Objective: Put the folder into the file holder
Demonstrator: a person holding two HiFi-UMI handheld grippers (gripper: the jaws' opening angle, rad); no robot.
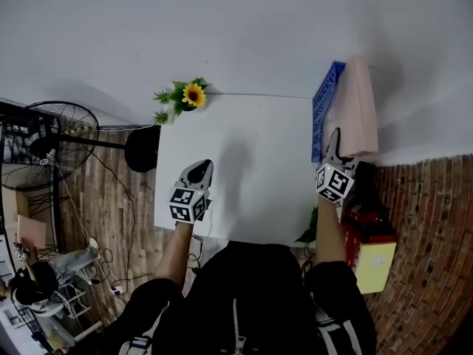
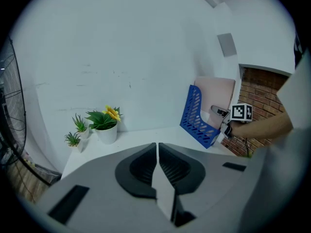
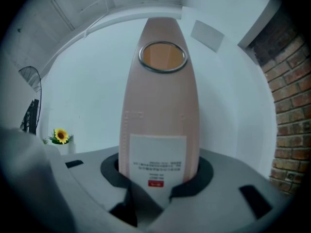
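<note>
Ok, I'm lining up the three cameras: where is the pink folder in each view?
Head view: pink folder upper right, right of the blue file holder.
Left gripper view: pink folder right of centre, behind the blue file holder.
Right gripper view: pink folder fills the centre, standing upright.
Shared landmark: the sunflower, seen in all three views.

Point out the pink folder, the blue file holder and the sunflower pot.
pink folder (image 3: 160, 101), right gripper view, its spine
blue file holder (image 2: 193, 111), left gripper view, slotted side
sunflower pot (image 2: 107, 133), left gripper view, white pot
</note>
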